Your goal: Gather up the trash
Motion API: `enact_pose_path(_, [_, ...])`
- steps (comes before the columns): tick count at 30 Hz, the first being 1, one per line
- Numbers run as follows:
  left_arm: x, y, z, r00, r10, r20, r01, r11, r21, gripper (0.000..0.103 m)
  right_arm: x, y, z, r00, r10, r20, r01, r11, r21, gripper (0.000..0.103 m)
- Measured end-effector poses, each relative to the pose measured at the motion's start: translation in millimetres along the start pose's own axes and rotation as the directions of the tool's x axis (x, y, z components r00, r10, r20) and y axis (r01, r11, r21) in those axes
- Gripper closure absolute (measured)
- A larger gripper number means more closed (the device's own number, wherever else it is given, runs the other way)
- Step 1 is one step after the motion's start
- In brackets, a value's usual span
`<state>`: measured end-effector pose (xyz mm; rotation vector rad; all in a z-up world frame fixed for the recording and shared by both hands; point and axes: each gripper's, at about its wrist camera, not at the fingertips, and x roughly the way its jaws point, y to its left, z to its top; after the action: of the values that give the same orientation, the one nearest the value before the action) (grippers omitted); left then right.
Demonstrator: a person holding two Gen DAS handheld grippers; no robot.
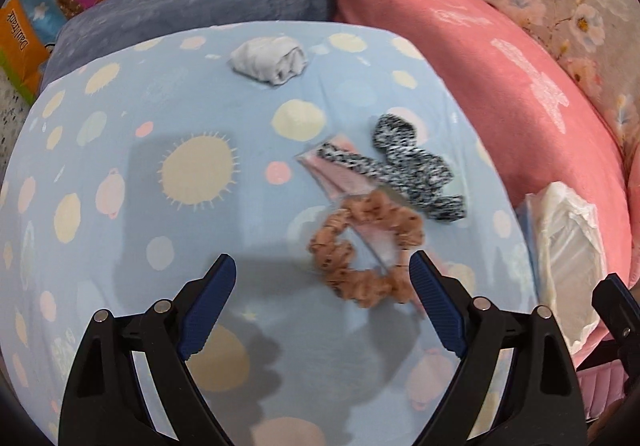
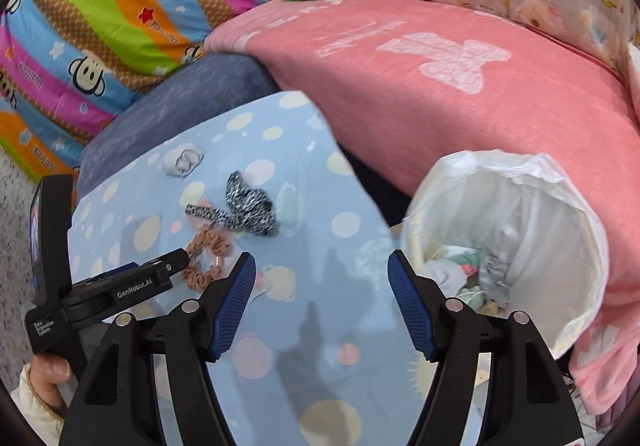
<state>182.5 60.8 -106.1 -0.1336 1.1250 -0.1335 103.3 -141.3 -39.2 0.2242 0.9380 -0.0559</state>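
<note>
Both tongs wide and holding nothing over the blue dotted bed sheet (image 1: 120, 206); trash lies up-sheet from the peach scrunchie (image 1: 366, 252).
Crumpled white wad (image 1: 267, 61) sits far beyond the scrunchie near the sheet's far edge, open sheet between. Pink paper (image 1: 344, 178) lies under the scrunchie, speckled band (image 1: 416, 166) just beyond. Left tongs (image 1: 322, 278) flank the scrunchie, right finger (image 1: 434, 306) touching or nearly. Right tongs (image 2: 322, 278) hover beside it. Only the right view shows inside the lined bin (image 2: 560, 206), off the sheet's right edge against the pink blanket (image 2: 440, 86).

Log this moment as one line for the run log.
left gripper: open, above scrunchie | right gripper: open, empty | bin: holds trash | crumpled tissue: on sheet
</note>
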Motion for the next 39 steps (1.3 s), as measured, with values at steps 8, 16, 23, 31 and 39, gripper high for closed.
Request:
enact_pose_path(8, [30.7,15.8,5.5,0.997,-0.038,-0.074,0.036,0.999,-0.03,0.038,46.3,32.0,-12.1,0.996,0.032,-0.088,-0.036,0.998,-0.048,0.037])
enact_pose_path(16, [35.5,3.9,11.2,0.994,-0.082,-0.071,0.083,0.997,0.011,0.064,85.9,48.4,-19.7,0.985,0.05,-0.163,-0.06,0.996,-0.058,0.048])
enact_pose_path(23, [32.6,7.0,11.8,0.991,-0.1,-0.088,0.103,0.994,0.031,0.091,106.1,58.2,-25.3,0.976,0.071,-0.204,-0.086,0.994,-0.067,0.066])
enact_pose_path(31, [-2.8,27.9,15.9,0.997,-0.068,-0.023,0.068,0.998,-0.006,0.091,83.1,83.5,-18.8,0.975,0.135,-0.175,-0.155,0.982,-0.106,0.093])
enact_pose_path(39, [-71.9,29.7,32.0,0.989,-0.108,0.101,0.111,0.993,-0.03,0.091,-2.8,93.6,15.6,0.969,0.246,0.005,-0.243,0.962,-0.121,0.093])
